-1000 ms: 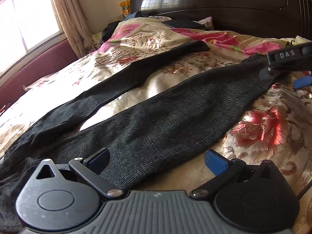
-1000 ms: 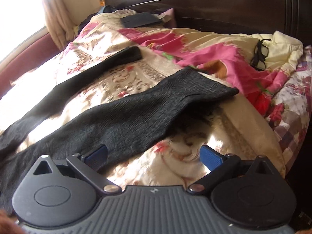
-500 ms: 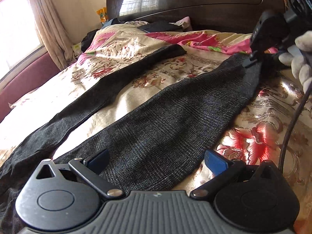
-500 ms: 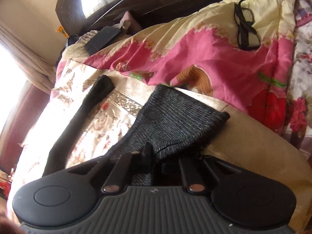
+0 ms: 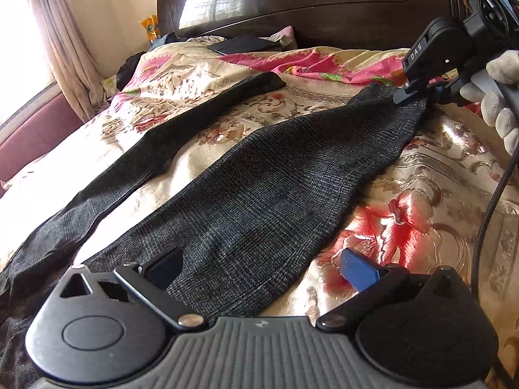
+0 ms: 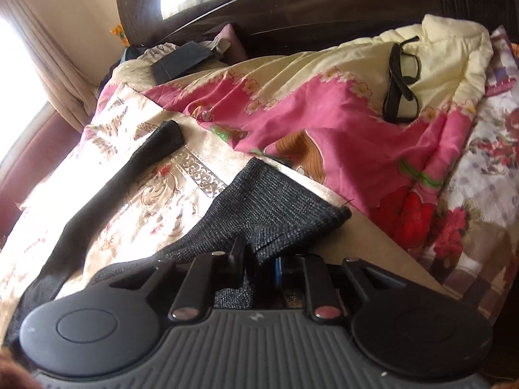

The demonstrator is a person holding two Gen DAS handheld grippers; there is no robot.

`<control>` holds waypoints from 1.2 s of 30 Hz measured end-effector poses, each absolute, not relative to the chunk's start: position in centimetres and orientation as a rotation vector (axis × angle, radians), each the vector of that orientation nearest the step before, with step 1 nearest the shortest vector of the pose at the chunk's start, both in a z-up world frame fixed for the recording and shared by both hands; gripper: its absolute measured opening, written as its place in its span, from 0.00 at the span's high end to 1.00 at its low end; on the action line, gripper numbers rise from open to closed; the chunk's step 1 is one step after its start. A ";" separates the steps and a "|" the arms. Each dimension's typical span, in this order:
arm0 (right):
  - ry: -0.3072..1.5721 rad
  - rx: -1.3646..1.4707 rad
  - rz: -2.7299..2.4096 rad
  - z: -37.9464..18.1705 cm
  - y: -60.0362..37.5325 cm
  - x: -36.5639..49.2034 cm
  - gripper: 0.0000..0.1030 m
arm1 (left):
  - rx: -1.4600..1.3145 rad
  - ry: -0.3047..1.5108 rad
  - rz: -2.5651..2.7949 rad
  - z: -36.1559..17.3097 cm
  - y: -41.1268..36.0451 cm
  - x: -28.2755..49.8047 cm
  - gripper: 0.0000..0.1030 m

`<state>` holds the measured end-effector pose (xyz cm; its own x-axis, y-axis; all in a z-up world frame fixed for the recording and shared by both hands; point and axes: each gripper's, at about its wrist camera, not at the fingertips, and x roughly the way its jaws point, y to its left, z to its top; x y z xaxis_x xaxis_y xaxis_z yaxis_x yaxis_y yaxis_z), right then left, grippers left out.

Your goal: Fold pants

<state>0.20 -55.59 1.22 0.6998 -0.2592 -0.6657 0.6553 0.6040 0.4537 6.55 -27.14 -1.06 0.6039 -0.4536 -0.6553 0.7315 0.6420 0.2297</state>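
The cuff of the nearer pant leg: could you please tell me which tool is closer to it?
Right. The right tool is at the cuff, with its fabric between the fingers. The left tool sits far down the same leg, open.

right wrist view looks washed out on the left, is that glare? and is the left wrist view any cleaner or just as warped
Right wrist view: yes, the window blows out white and bleaches the gold floral bedspread; the black-framed glasses stay sharp. Left wrist view: the window is blown out too, sheen glares on the bedspread, the dark wooden headboard bows from fisheye, and the dark grey checked pants stay crisp.
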 end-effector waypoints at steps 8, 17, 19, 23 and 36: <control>0.529 0.815 -0.539 1.8 -57.2 2.3 0.95 | 0.510 0.606 -0.716 -1.0 -27.3 7.2 0.00; 0.689 0.648 -0.584 0.6 -56.3 2.1 0.92 | 0.510 0.598 -0.734 -1.2 -27.7 6.8 0.00; 0.661 0.642 -0.582 0.7 -55.9 1.3 0.92 | 0.509 0.600 -0.739 -1.0 -27.2 6.8 0.00; 0.647 0.530 -0.642 3.2 -54.4 -0.2 0.83 | 0.518 0.596 -0.741 -0.7 -25.8 6.9 0.00; 0.717 0.295 -0.550 2.8 -53.3 8.9 0.70 | 0.468 0.607 -0.682 -0.2 -23.5 9.2 0.00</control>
<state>8.91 -53.33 2.82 0.6218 -0.3725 -0.6889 0.5687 0.8196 0.0702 9.22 -23.51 -0.25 0.6186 -0.4386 -0.6519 0.6986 0.6868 0.2008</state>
